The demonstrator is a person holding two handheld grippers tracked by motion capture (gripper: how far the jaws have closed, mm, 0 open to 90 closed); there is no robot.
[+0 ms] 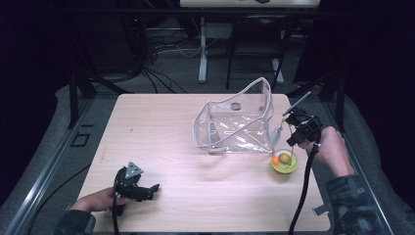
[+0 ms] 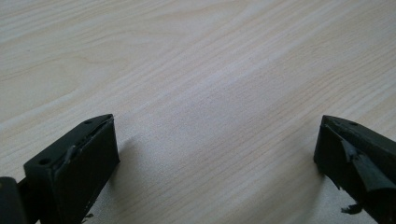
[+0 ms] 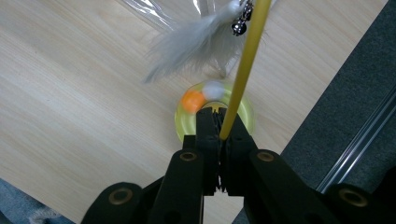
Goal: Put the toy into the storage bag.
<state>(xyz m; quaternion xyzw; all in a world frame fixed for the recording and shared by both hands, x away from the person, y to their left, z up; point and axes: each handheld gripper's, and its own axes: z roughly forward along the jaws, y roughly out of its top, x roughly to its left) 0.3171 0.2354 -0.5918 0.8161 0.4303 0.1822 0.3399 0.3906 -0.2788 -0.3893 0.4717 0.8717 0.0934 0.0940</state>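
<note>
the thin yellow wand (image 3: 245,65) with white feathers (image 3: 196,42) sits clamped in your right gripper (image 3: 219,123), above the small yellow dish (image 1: 284,163) beside the clear plastic pouch (image 1: 237,122). your left gripper (image 1: 149,190) rests released on the pale wooden table (image 1: 156,127).

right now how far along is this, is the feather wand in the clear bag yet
Not yet. In hand: the right gripper is shut on the yellow wand, its feather dangling over the yellow dish beside the clear bag. The left gripper rests open over bare table. Left, probably: getting the wand into the bag.
</note>
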